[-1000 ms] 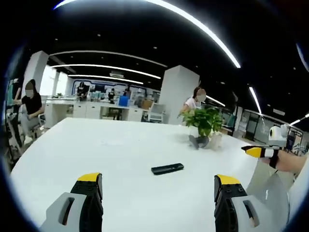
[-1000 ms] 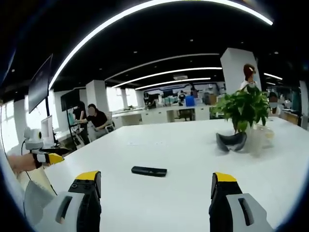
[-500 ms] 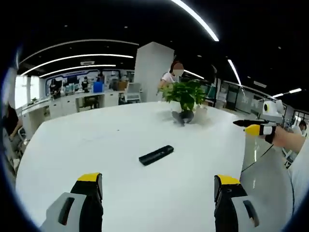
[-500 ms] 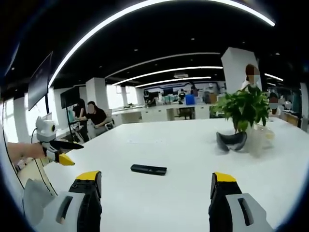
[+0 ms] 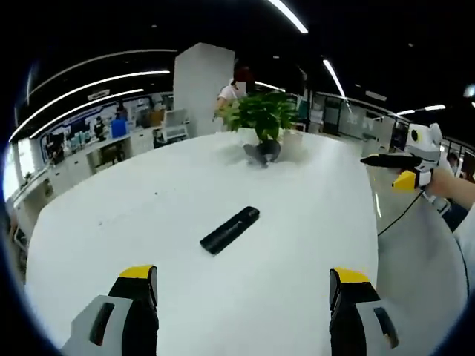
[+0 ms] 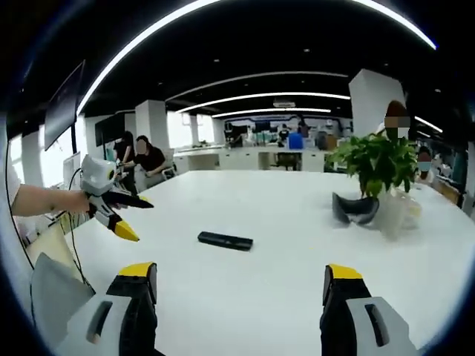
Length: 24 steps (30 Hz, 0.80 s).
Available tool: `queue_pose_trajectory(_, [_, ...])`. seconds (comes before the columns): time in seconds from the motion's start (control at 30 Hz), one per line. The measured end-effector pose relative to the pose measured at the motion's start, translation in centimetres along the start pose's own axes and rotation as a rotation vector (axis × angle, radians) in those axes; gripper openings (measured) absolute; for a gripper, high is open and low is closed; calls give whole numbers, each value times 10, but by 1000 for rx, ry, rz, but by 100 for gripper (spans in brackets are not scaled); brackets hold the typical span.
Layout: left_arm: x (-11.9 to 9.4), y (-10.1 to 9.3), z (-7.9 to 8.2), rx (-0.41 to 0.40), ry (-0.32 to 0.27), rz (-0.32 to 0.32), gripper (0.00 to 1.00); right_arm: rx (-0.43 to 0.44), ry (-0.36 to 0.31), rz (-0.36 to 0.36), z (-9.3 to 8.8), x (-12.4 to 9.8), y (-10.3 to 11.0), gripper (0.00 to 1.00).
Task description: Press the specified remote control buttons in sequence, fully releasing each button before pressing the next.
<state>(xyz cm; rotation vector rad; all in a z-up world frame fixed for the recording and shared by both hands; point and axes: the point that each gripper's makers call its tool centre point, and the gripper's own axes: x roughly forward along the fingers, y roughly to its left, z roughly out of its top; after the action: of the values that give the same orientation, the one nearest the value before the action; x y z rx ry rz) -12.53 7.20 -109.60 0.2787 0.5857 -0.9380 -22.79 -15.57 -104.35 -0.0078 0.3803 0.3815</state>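
Observation:
A black remote control [image 5: 229,229] lies flat on the white table [image 5: 111,245], ahead of my left gripper [image 5: 243,289] and well apart from it. That gripper's jaws stand wide open with nothing between them. In the right gripper view the same remote [image 6: 225,240] lies beyond my right gripper [image 6: 239,285], which is also open and empty. The right gripper [image 5: 404,170] comes into the left gripper view at the right edge, held by a hand. The left gripper [image 6: 119,210] appears at the left of the right gripper view, jaws apart, above the table's edge.
A potted green plant [image 5: 261,119] [image 6: 378,167] stands at the table's far side with a dark curved object [image 6: 353,211] at its foot. People sit at desks [image 6: 145,159] in the office behind. A cable [image 5: 397,215] hangs from the right gripper over the table's edge.
The left gripper view has swung and tilted down, bringing the remote closer and more central. In the right gripper view the left gripper has moved rightwards, nearer the table.

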Motion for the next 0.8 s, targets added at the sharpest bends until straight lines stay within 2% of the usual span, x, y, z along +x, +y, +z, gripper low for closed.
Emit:
queue_pose_trajectory(0.13, [15,2,1,21,32,-42,100,12,10,13,-4,-2,3,92])
queue_pose_trajectory(0.23, [30,7,-4,91,111,-71,100,6,20,10,-5,-4,4,92])
queue_pose_trajectory(0.27, [35,8,-3,100,112,-72,100,5,22,10,-6,-4,3,92])
queue_pose_trajectory(0.4, [59,12,-2,106,134,-115,96,13,7,12,-1,-9,1,91])
queue_pose_trajectory(0.5, [75,14,-3,84,163,-133,97,15,11,1,-3,-11,-2,90])
queue_pose_trajectory(0.67, [97,20,-6,139,229,-154,97,34,32,-11,-12,-14,-4,88])
queue_pose_trajectory(0.8, [112,25,-4,95,250,-180,97,37,40,-11,-13,-16,-6,85])
